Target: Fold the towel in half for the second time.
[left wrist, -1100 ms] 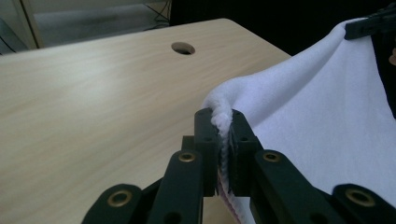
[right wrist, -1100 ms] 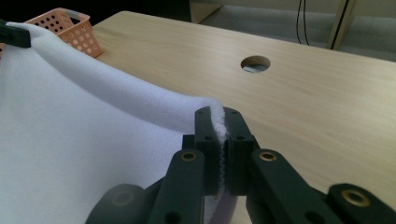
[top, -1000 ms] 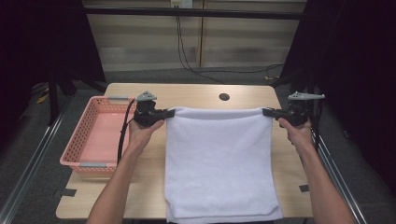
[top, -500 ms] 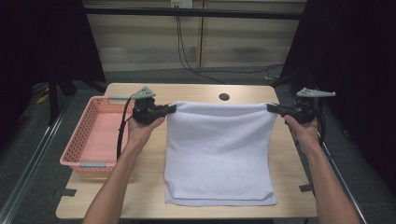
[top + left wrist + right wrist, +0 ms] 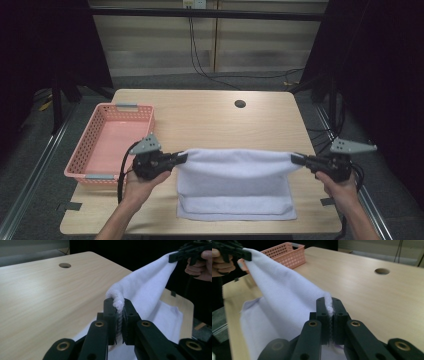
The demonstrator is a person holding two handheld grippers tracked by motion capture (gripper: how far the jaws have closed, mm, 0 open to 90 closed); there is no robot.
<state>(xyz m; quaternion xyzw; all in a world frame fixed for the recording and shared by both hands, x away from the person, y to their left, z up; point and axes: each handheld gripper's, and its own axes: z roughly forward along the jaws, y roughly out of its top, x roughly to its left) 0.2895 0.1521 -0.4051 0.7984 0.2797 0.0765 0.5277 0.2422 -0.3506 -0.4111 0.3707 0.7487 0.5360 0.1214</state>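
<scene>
Folding the white towel in half

Left gripper and right gripper each pinch a top corner, lifted above the table. Next, I think, lay those corners on the near edge.

Empty pink basket at table's left edge, round hole far side

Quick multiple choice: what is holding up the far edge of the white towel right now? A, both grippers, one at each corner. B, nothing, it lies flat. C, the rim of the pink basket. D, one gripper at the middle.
A: the left gripper and the right gripper are each shut on a corner of the white towel, its edge stretched between them.
</scene>
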